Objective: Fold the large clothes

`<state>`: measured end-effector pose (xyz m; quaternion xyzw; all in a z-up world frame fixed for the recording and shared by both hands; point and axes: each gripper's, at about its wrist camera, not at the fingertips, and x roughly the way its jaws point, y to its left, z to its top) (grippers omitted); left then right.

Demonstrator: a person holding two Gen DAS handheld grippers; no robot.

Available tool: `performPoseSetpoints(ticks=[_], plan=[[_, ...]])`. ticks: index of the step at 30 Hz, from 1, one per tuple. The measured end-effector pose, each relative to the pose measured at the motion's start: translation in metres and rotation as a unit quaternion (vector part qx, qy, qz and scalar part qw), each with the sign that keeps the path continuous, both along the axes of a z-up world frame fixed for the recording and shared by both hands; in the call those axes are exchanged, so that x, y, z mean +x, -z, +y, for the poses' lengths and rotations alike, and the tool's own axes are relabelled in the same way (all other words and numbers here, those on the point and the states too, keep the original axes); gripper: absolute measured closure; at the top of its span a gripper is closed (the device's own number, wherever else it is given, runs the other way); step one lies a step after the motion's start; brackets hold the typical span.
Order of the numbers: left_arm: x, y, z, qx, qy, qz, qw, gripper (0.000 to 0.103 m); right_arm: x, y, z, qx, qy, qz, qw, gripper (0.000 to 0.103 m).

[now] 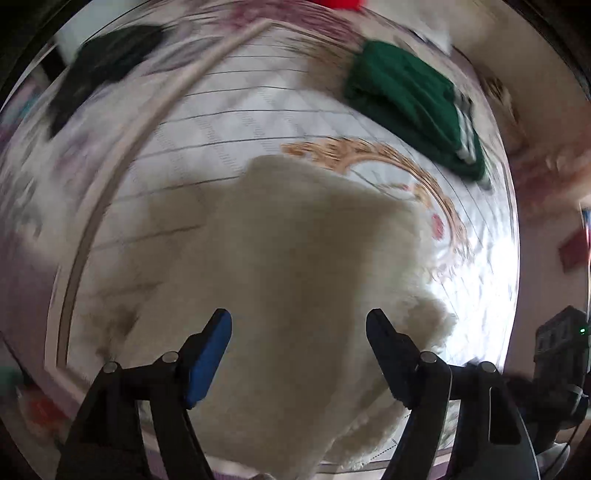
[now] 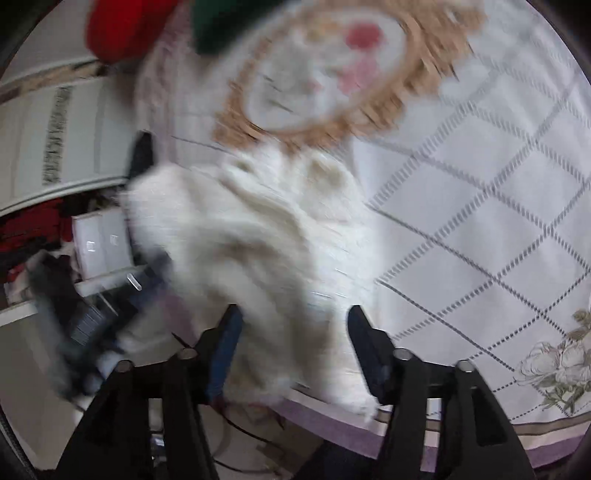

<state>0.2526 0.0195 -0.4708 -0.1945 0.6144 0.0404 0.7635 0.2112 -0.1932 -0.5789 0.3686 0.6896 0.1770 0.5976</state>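
A fluffy cream-white garment (image 1: 280, 266) lies bunched on the quilted white bedspread (image 1: 229, 110). My left gripper (image 1: 299, 332) is open above the garment's near part, jaws wide apart and empty. In the right wrist view the same garment (image 2: 258, 240) lies near the bed's near edge. My right gripper (image 2: 293, 332) is open with the garment's near edge between its fingers, not clamped. Both views are motion-blurred.
A folded green garment (image 1: 410, 99) lies at the far right of the bed, a dark garment (image 1: 107, 66) at the far left. A red item (image 2: 125, 26) and green cloth (image 2: 221, 22) lie at the far edge. The other gripper (image 2: 85, 314), boxes and clutter sit left of the bed.
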Motion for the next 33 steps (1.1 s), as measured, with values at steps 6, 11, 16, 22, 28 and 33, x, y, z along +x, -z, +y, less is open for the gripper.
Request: performPoseSetpoints(ticks=[6,11,16,22,28,33], plan=[[-0.038,0.008,0.055,-0.001,-0.091,0.014,0.9957,0.028,0.030,0.006,0.044,0.033,-0.021,-0.014,0.999,0.045],[-0.053,0.014,0.074,0.014,-0.098,0.017,0.9950,0.028,0.065,-0.041,0.069,-0.034,-0.020,-0.111,0.993,0.097],[-0.057,0.020,0.077,0.009,-0.098,0.022,0.9949,0.028,0.091,-0.006,0.071,-0.138,-0.063,-0.065,0.986,0.097],[-0.062,0.017,0.075,0.046,-0.076,0.019,0.9959,0.028,0.061,-0.030,0.040,-0.127,-0.006,-0.033,0.991,0.044],[-0.061,0.023,0.084,0.050,-0.078,0.028,0.9953,0.028,0.060,-0.053,0.084,-0.049,-0.006,-0.083,0.995,0.033],[-0.060,0.020,0.084,0.066,-0.066,0.025,0.9954,0.028,0.077,0.019,0.121,-0.060,-0.032,-0.007,0.998,0.089]])
